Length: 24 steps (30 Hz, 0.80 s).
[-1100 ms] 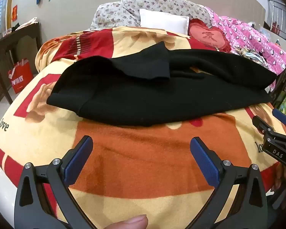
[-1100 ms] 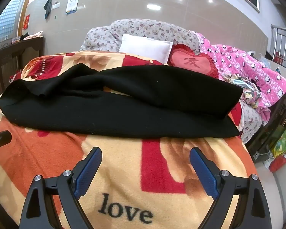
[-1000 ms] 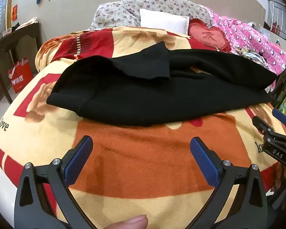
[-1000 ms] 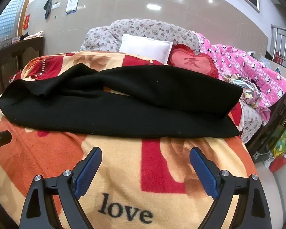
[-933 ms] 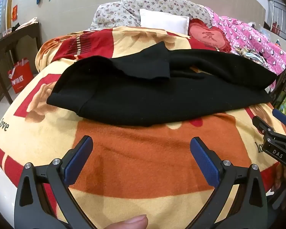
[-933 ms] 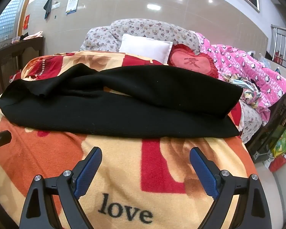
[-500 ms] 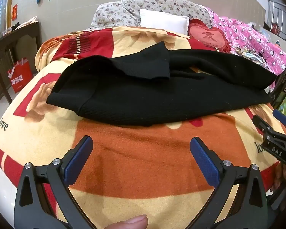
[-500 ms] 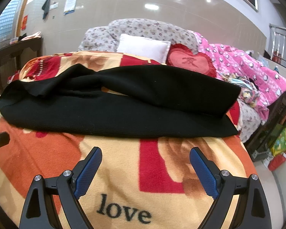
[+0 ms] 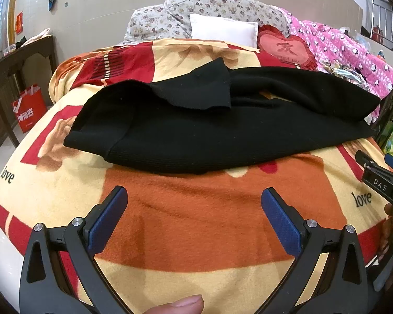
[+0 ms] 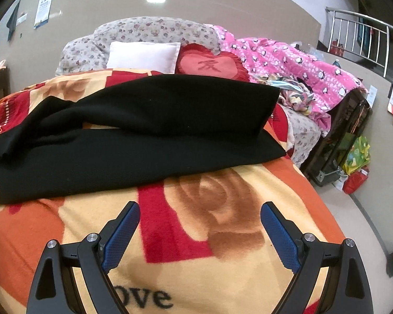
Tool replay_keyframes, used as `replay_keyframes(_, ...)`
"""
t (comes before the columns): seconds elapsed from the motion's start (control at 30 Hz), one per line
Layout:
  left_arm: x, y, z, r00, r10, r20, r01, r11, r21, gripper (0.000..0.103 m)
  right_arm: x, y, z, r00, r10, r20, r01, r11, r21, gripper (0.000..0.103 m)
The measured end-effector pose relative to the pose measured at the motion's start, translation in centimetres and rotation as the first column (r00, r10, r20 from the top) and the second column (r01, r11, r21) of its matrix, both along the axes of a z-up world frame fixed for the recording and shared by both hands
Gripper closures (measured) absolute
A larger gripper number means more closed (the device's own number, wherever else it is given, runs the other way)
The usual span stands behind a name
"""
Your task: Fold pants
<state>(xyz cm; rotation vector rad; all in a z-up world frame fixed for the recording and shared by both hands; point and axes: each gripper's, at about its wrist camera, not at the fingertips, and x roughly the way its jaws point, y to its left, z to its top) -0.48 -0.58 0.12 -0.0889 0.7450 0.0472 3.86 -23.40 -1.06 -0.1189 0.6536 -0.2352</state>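
Note:
Black pants [image 9: 196, 136] lie across the bed on an orange, red and cream blanket [image 9: 209, 222], legs stretched to the right, one corner of cloth flipped over the top. In the right wrist view the pants [image 10: 133, 136] show their two leg ends, stacked unevenly, near the bed's right edge. My left gripper [image 9: 194, 219] is open over bare blanket, short of the pants' near edge. My right gripper [image 10: 200, 231] is open too, over the blanket just before the leg ends. Nothing sits between either pair of blue pads. The right gripper [image 9: 380, 180] also shows at the left view's right edge.
A white pillow [image 9: 222, 28], a red heart cushion [image 9: 285, 49] and a pink quilt [image 10: 288, 62] lie at the head and right side. A dark wooden table [image 9: 18, 62] and red bag [image 9: 28, 110] stand left of the bed. Bags [image 10: 356, 159] sit on the floor at the right.
My right gripper has swung to the right and moved a little closer to the pants' leg ends. The left gripper and the pants have stayed put.

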Motion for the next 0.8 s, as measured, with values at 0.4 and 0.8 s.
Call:
replay_keyframes(0.4, 0.34, -0.26, -0.10, 1.000, -0.002, -0.002, 0.002, 1.000, -0.002, 0.001, 0.08, -0.06, -0.09, 1.000, -0.005, -0.003, 0.005, 1.000, 0.007, 0.011)
replay_keyframes(0.8, 0.31, -0.22, -0.15, 1.000, -0.002, -0.002, 0.002, 1.000, -0.004, 0.001, 0.04, -0.09, -0.14, 1.000, -0.019, -0.003, 0.019, 1.000, -0.001, 0.011)
